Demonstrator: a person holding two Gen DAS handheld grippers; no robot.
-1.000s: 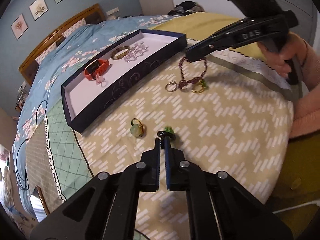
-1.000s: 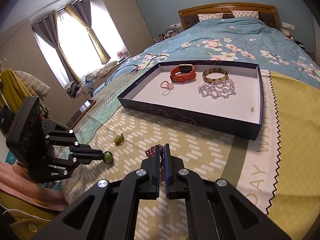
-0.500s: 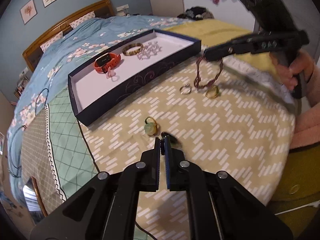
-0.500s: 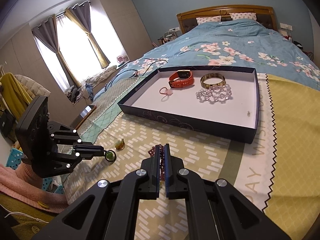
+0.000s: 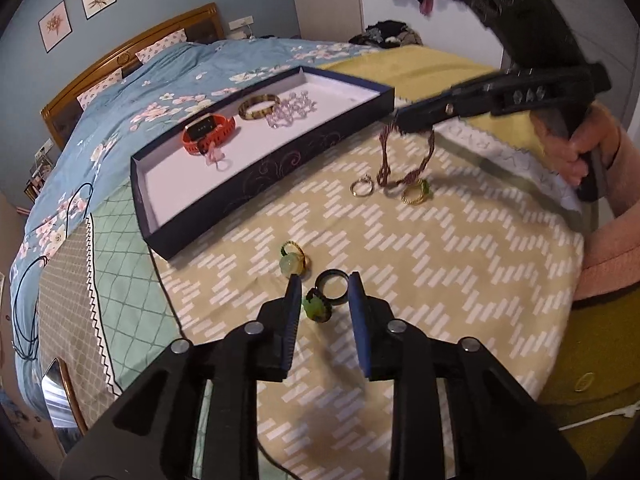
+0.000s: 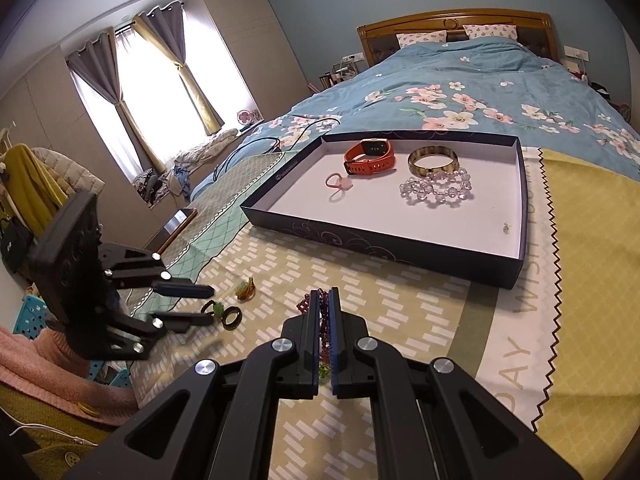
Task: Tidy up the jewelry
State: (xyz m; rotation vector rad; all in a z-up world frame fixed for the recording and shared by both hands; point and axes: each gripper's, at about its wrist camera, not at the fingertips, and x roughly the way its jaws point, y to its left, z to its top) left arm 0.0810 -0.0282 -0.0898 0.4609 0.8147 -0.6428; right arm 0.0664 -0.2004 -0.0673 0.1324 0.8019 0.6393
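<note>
Left gripper (image 5: 323, 292): jaws opening, nothing pressed between the pads; a black ring (image 5: 331, 281) and a green-stone ring (image 5: 316, 308) lie on the cloth (image 5: 460, 280) in the gap. Right gripper (image 6: 325, 308): clenched on a beaded bracelet (image 5: 404, 156), which hangs from the tips with its lower loop touching the cloth beside a silver ring (image 5: 362, 188) and a gold ring (image 5: 416, 194). The tray (image 5: 224, 216) already holds a watch (image 5: 208, 132), a bangle (image 5: 259, 106), a crystal bracelet (image 5: 290, 110) and a pink ring (image 5: 218, 158).

Risks noted:
- Two rings sit together between the left jaws. A closing there could pinch both or flick one away across the cloth.
- Another green ring (image 5: 294, 262) lies just beside the left fingertip and could be knocked.
- The trailing bracelet may snag the silver or gold ring and drag it when lifted.
- On transfer, the hanging loop could catch the tray wall and pull out of the grip.
</note>
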